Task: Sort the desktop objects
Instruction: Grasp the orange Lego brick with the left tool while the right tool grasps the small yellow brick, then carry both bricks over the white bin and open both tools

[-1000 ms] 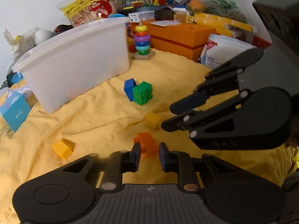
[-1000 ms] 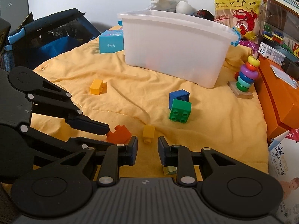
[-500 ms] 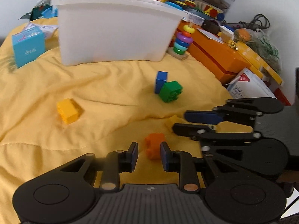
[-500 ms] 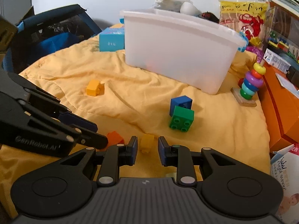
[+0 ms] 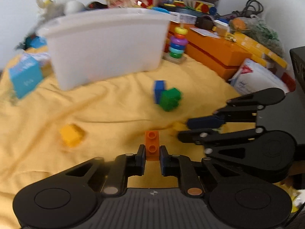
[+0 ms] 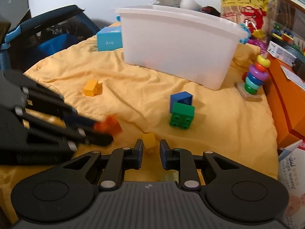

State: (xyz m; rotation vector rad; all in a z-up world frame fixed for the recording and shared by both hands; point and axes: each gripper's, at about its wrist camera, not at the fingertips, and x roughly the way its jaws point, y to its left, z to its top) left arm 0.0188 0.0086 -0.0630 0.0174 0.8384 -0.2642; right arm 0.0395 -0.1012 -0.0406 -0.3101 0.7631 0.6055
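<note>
My left gripper is shut on an orange brick, studs up, held just above the yellow cloth; it also shows in the right wrist view. My right gripper is open, its fingers on either side of a small yellow brick lying on the cloth. That brick shows at the right gripper's tips in the left wrist view. A blue brick and a green brick lie touching each other further ahead. Another yellow brick lies to the left.
A white plastic bin stands at the back of the yellow cloth. A ring-stacker toy and orange boxes are on the right. A light blue box sits left of the bin. A dark bag is at far left.
My left gripper has closed on the orange brick and lifted it, and its view has swung. My right gripper has moved forward around the small yellow brick.
</note>
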